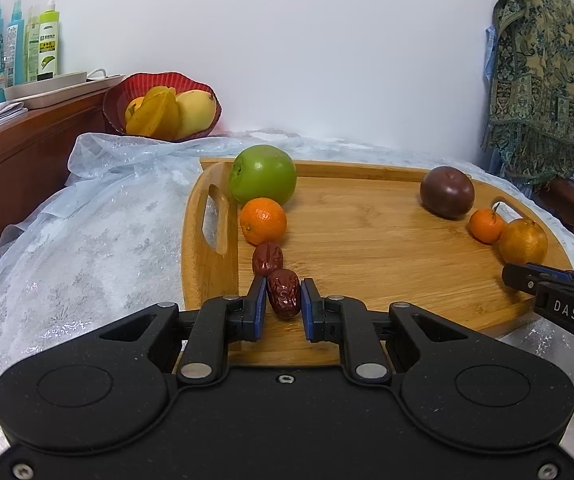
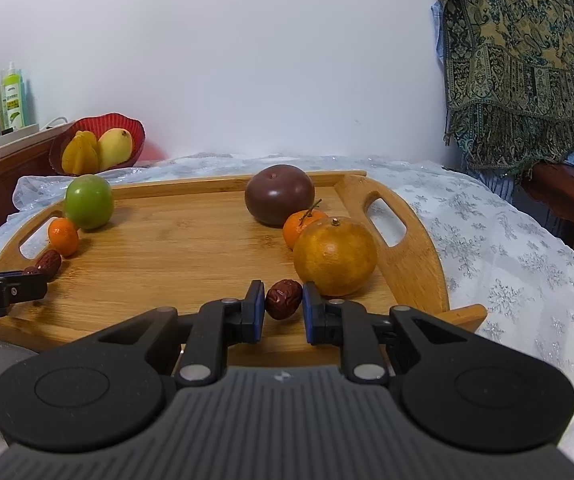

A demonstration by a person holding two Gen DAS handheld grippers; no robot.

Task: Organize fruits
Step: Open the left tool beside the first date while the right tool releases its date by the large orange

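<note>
Currently I find each hand-held gripper, left (image 1: 283, 300) and right (image 2: 283, 300), clamped on a wrinkled red date (image 1: 283, 293) (image 2: 283, 298) over the oval bamboo tray (image 1: 367, 240). Both fruit rows look nearly complete; releasing remains.

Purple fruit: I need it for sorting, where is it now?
The purple fruit sits at the tray's far right, just behind the small stemmed orange, in the right wrist view.

The left gripper (image 1: 283, 300) is matte black with round side discs, silver pivot pins, small screws and blue pads (image 1: 261, 308). The right gripper (image 2: 283, 300) matches it, with a ribbed grey centre panel and white lettering.
</note>
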